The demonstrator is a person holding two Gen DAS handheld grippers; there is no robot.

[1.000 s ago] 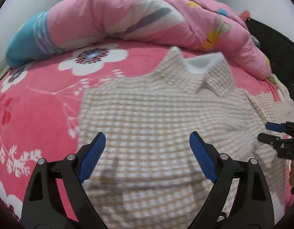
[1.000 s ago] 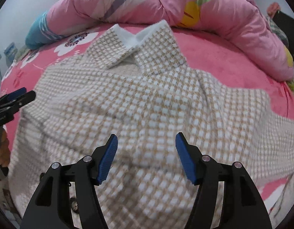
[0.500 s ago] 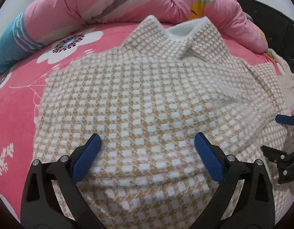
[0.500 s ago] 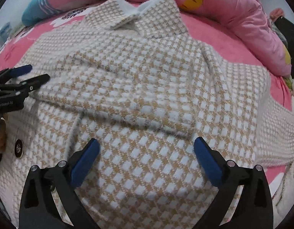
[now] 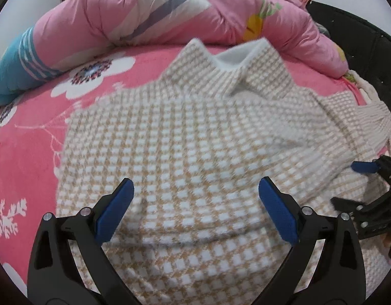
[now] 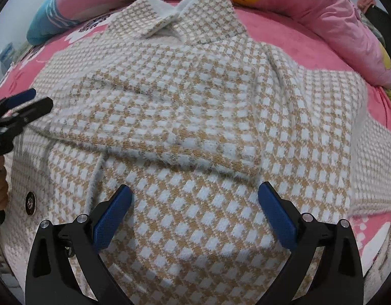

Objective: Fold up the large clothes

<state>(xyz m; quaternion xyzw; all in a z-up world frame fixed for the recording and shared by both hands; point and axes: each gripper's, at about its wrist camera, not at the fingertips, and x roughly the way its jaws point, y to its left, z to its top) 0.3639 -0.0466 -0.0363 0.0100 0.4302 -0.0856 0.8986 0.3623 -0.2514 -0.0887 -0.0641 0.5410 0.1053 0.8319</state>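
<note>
Your sweater (image 6: 195, 106), a fuzzy tan-and-white checked knit with a collar, lies spread on the bed (image 5: 30, 132), over its pink flowered cover. The collar (image 5: 236, 61) points toward the rolled pink quilt (image 5: 170, 12) at the far side of the bed. One sleeve (image 6: 170, 132) is folded across the chest, its cuff end lying near the middle of the body; the other sleeve (image 6: 373, 167) stretches out to the right in your right-hand view. A round dark button (image 6: 30, 201) shows on the sweater's left edge there.

Your left gripper (image 5: 195, 211) hangs over the lower part of the sweater, jaws spread as wide as they go after just opening a little more, with only loose knit below and nothing clamped. Your right gripper (image 6: 195, 208) is the same: its jaws have just swung wide open, empty, hovering over the sweater's front just below the folded sleeve. Each gripper shows at the edge of the other's view, beside the sweater's sides.
</note>
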